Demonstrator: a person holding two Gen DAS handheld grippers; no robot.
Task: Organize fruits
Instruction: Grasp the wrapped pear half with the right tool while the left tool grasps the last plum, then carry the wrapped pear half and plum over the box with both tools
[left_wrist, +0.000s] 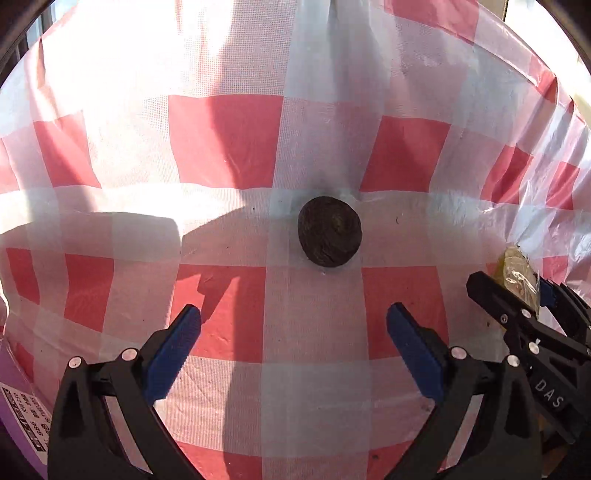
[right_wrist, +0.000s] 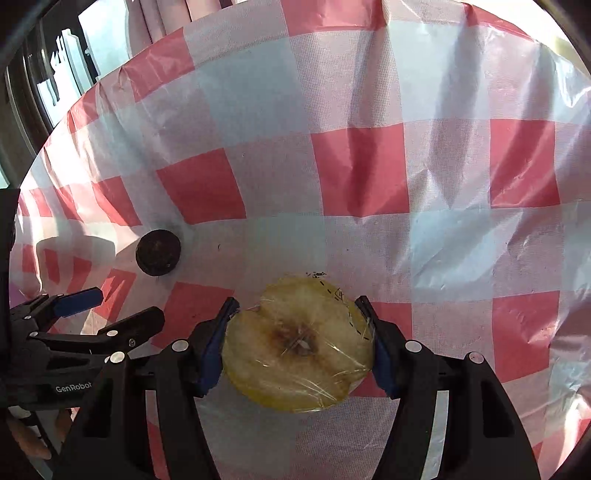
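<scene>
Halved apple (right_wrist: 297, 347), wrapped in clear film with its browned cut face showing, sits clamped between the right gripper (right_wrist: 300, 345) pads above the checkered tablecloth (right_wrist: 443, 177), while the left gripper (left_wrist: 293, 332) hangs with jaws spread wide near a dark round fruit (left_wrist: 328, 231) lying on the cloth.

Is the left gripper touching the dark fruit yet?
Apart. In the left wrist view the left gripper is open, and checked cloth shows between its fingertips and the dark fruit ahead.
</scene>
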